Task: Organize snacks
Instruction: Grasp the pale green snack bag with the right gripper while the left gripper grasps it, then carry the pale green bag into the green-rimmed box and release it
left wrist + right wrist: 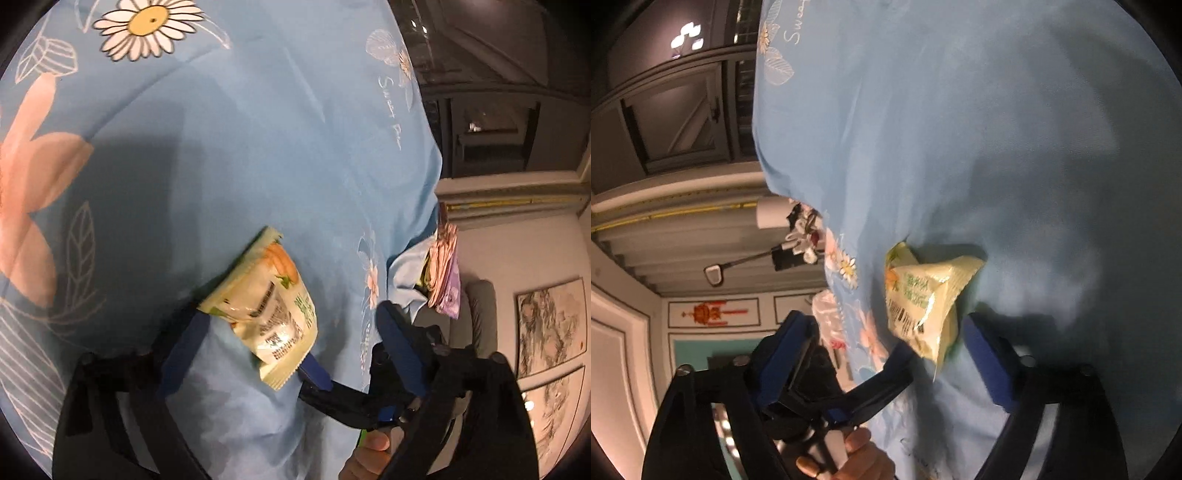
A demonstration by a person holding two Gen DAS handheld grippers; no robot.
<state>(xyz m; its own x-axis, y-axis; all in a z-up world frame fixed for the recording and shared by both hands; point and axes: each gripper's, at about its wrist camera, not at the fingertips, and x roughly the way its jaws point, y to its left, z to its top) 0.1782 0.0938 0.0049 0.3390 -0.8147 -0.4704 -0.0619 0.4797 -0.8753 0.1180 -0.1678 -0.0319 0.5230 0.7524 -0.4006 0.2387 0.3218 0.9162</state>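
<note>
Left wrist view: a pale yellow-green snack packet (266,310) lies on the blue floral cloth (236,155) that covers the table, between the left tongs (288,321), whose blue fingers stand apart on either side of it. The packet's long axis runs diagonally, from upper left toward lower right. A second pair of tongs reaches in from the right, one blue finger (314,371) touching or just beside the packet's near corner; whether it pinches the corner I cannot tell. At the cloth's right edge, a stack of pink and purple packets (445,273). Beyond it, a grey sofa and framed ink paintings. Right wrist view: the same packet (923,306) sits just ahead of the right tongs (886,325), fingers apart, packet nearer the right finger (982,354). Both tongs look about equally near. Left of the cloth edge, dark cabinets and a red wall ornament.
</note>
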